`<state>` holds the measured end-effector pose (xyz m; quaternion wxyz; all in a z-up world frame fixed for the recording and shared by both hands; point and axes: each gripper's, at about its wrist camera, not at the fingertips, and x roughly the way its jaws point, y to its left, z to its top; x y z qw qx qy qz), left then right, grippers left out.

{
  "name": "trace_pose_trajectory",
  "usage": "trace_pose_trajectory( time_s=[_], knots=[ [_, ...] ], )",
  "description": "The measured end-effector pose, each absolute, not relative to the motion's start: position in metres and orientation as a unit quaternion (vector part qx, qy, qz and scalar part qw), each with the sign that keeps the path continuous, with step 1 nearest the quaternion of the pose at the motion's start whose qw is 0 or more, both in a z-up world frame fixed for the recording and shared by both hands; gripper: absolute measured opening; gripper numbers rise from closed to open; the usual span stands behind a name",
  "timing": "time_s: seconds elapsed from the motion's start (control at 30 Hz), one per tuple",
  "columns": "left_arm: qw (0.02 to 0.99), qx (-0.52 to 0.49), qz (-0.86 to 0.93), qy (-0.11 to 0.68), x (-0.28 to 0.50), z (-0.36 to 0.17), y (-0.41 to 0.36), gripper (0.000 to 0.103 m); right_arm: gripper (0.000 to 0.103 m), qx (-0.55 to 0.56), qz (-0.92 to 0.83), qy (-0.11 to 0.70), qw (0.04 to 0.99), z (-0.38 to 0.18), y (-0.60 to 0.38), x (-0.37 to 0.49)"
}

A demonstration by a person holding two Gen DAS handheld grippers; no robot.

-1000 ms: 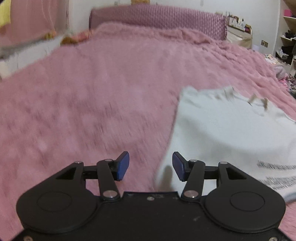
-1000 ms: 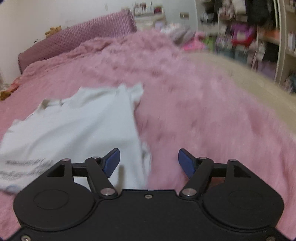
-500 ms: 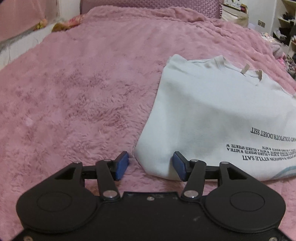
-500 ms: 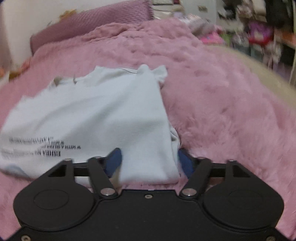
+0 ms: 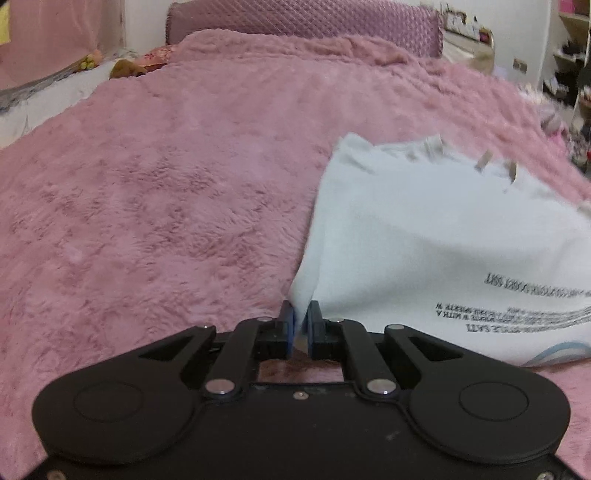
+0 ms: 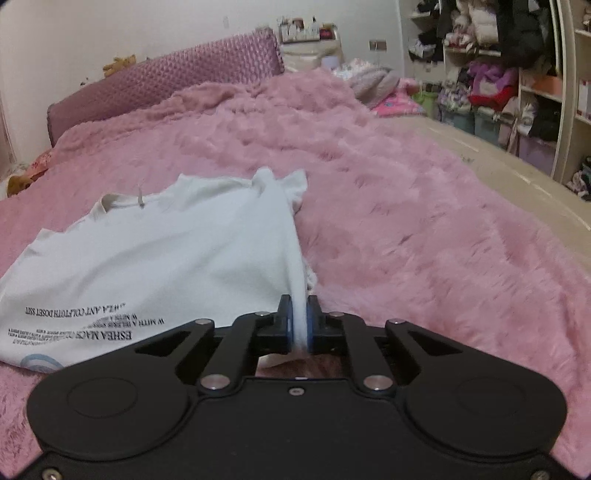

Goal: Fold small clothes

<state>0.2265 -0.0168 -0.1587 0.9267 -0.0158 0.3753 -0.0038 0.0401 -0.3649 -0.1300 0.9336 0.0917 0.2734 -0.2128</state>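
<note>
A small white T-shirt (image 5: 443, 236) with black printed text lies on a pink fluffy blanket (image 5: 166, 184), collar at the far end. My left gripper (image 5: 301, 325) is shut on the shirt's near left corner, which is lifted off the blanket. In the right wrist view the same T-shirt (image 6: 177, 258) spreads to the left, and my right gripper (image 6: 299, 325) is shut on its near right corner, the side edge pulled taut up to the blue pads (image 6: 290, 325).
The pink blanket (image 6: 406, 240) covers a bed with a purple headboard (image 5: 303, 16) at the far end. Shelves full of clothes and bins (image 6: 517, 74) stand at the right. A bare beige strip (image 6: 498, 166) runs along the bed's right side.
Both grippers were open beside the shirt's near corners; now each has shut on its corner and raised it off the blanket.
</note>
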Motion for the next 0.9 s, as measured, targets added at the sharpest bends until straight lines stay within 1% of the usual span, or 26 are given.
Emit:
trace_pose_trajectory(
  time_s=[0.1,0.2,0.23,0.27,0.33,0.37,0.43,0.5,0.53,0.6,0.67,0.7,0.77,0.8,0.87,0.9],
  knots=[
    [0.924,-0.019,0.005,0.381,0.218,-0.158,-0.013,0.007,0.001,0.090,-0.219,0.267,0.934,-0.127,-0.363,0.035],
    [0.929,0.014,0.019,0.368,0.209,-0.151,-0.019,0.007,0.001,0.087,-0.222,0.255,0.937,-0.123,-0.360,0.028],
    [0.931,0.027,0.028,0.363,0.207,-0.149,-0.021,0.006,0.001,0.089,-0.221,0.256,0.937,-0.123,-0.360,0.026],
    [0.931,0.040,0.040,0.360,0.206,-0.149,-0.022,0.002,0.001,0.088,-0.224,0.256,0.936,-0.124,-0.360,0.025],
    [0.924,0.083,0.098,0.360,0.210,-0.155,-0.019,0.000,0.001,0.092,-0.226,0.264,0.933,-0.127,-0.364,0.029],
    [0.919,0.075,0.109,0.371,0.215,-0.160,-0.012,0.000,0.001,0.096,-0.227,0.273,0.930,-0.130,-0.367,0.031],
    [0.909,0.007,0.092,0.407,0.225,-0.168,0.008,0.000,0.002,0.104,-0.238,0.304,0.917,-0.137,-0.372,0.037],
    [0.908,-0.013,0.094,0.409,0.227,-0.168,0.015,0.000,0.008,0.110,-0.258,0.313,0.907,-0.138,-0.376,0.038],
    [0.910,-0.009,0.094,0.403,0.227,-0.167,0.013,0.002,0.015,0.113,-0.264,0.310,0.906,-0.138,-0.378,0.036],
    [0.917,0.004,0.085,0.389,0.224,-0.164,0.006,0.006,0.024,0.108,-0.272,0.303,0.907,-0.136,-0.377,0.033],
    [0.924,0.019,0.074,0.375,0.223,-0.163,-0.003,0.010,0.024,0.097,-0.264,0.279,0.918,-0.131,-0.371,0.028],
    [0.929,0.025,0.063,0.364,0.223,-0.162,-0.008,0.017,0.024,0.087,-0.254,0.257,0.929,-0.126,-0.367,0.025],
    [0.937,0.033,0.057,0.344,0.223,-0.159,-0.016,0.018,0.024,0.069,-0.207,0.215,0.952,-0.120,-0.356,0.020],
    [0.942,0.037,0.054,0.328,0.224,-0.157,-0.022,0.018,0.024,0.065,-0.187,0.212,0.957,-0.120,-0.352,0.022],
    [0.949,0.041,0.038,0.311,0.228,-0.154,-0.030,0.026,0.024,0.043,-0.168,0.249,0.953,-0.129,-0.343,0.035],
    [0.949,0.044,0.026,0.312,0.230,-0.154,-0.035,0.032,0.024,0.028,-0.173,0.280,0.944,-0.136,-0.342,0.044]
  ],
)
